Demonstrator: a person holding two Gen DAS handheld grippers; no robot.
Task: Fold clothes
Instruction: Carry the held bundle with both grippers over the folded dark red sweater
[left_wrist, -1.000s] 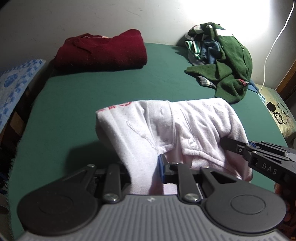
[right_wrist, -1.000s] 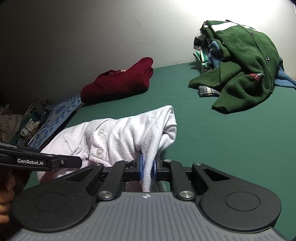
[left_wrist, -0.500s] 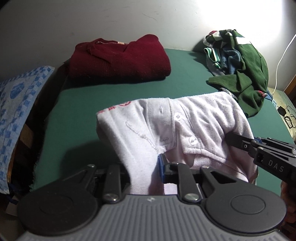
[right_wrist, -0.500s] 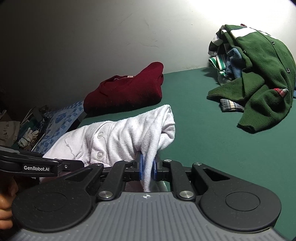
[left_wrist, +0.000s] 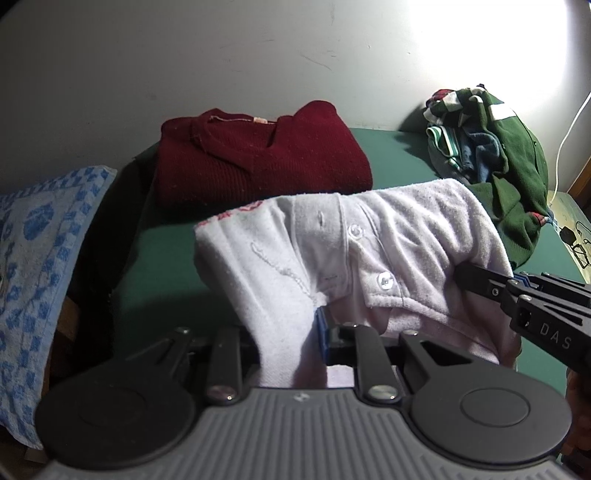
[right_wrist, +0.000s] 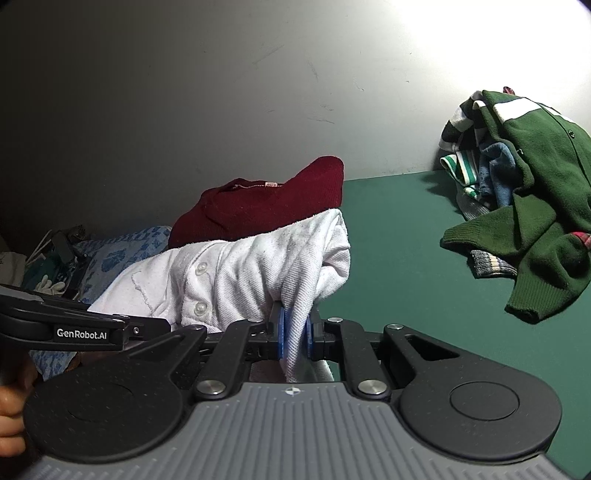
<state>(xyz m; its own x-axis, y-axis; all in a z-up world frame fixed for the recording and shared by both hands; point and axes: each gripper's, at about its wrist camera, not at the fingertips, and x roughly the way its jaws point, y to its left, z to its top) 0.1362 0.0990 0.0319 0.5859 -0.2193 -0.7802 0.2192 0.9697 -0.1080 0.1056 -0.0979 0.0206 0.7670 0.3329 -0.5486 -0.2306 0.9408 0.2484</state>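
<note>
white shirt (left_wrist: 369, 251) clamped in both left gripper (left_wrist: 291, 332) marked "genrobot.ai", right gripper (right_wrist: 294, 332) marked "das".

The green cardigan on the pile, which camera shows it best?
The right wrist view: the green cardigan shows large, with its sleeve spread on the green surface. In the left wrist view it sits smaller, partly behind the white shirt.

A green table (left_wrist: 399, 147) bears a folded maroon sweater (left_wrist: 258, 155) and a clothes heap (right_wrist: 517, 192).
</note>
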